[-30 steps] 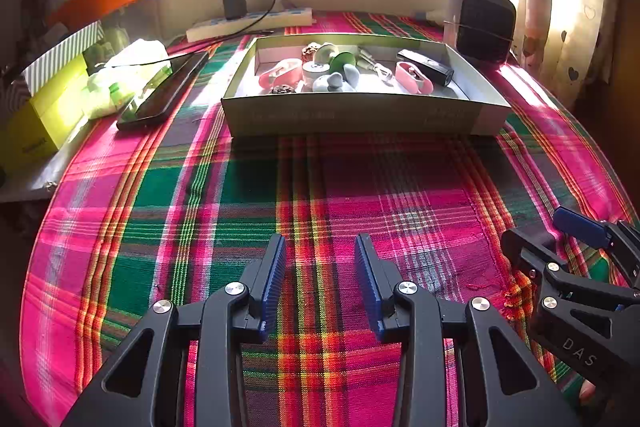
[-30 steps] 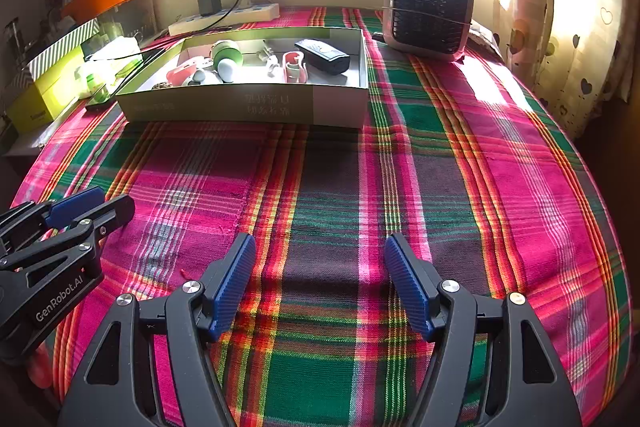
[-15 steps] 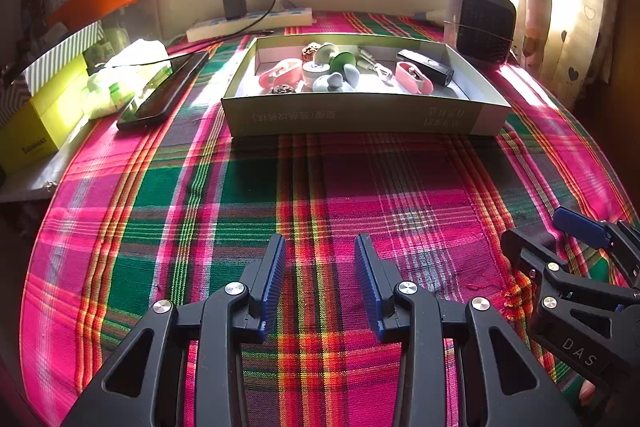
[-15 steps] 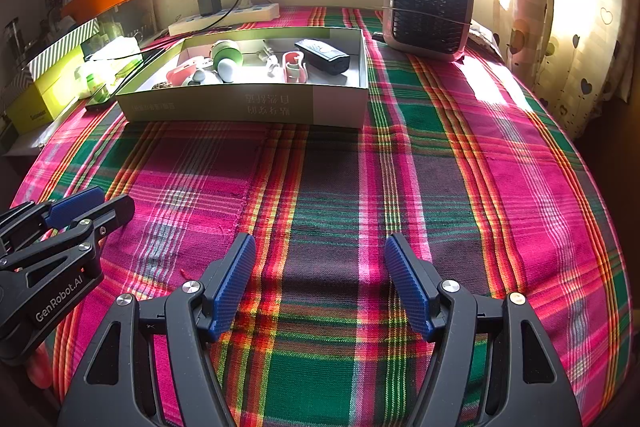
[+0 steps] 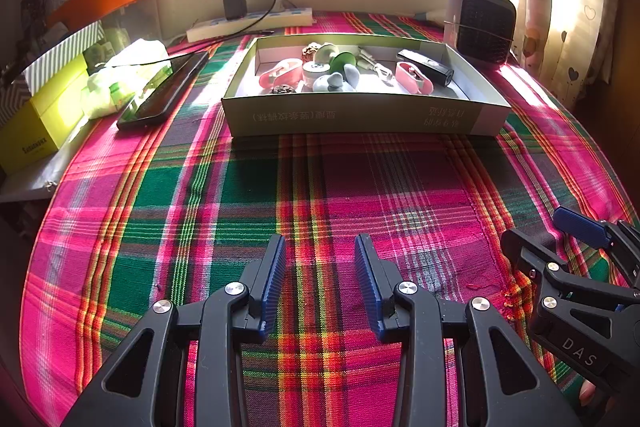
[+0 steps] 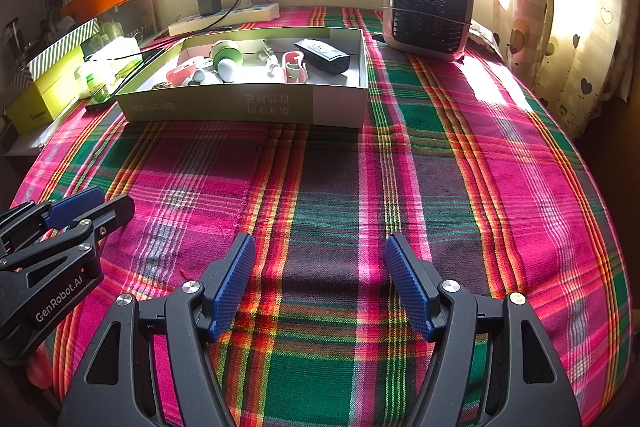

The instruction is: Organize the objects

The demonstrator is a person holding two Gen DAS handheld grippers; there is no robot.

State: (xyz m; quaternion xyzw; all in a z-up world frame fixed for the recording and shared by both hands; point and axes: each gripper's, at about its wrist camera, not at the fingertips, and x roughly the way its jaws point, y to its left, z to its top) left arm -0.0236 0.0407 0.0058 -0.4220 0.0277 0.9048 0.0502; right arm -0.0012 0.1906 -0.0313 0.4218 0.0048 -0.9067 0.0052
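Note:
A shallow green cardboard box [image 5: 360, 119] [image 6: 224, 107] stands on the plaid cloth at the far side. Inside lie several small items: pink clips [image 5: 414, 79] [image 6: 294, 67], a green round piece [image 5: 342, 61] [image 6: 226, 51], a black device [image 5: 426, 67] [image 6: 322, 55] and grey-white pieces [image 5: 334, 81]. My left gripper [image 5: 320, 255] hovers open over the near cloth, nothing between its blue pads. My right gripper [image 6: 320, 251] is open wider, also with nothing in it, well short of the box. Each gripper shows at the edge of the other's view.
A dark phone [image 5: 164, 89] and yellow-green boxes [image 5: 40, 123] lie left of the box. A power strip with a charger [image 5: 248, 21] runs along the back wall. A small heater [image 6: 428, 11] stands at the back right. The cloth's edge drops off at right by the curtain [image 6: 580, 27].

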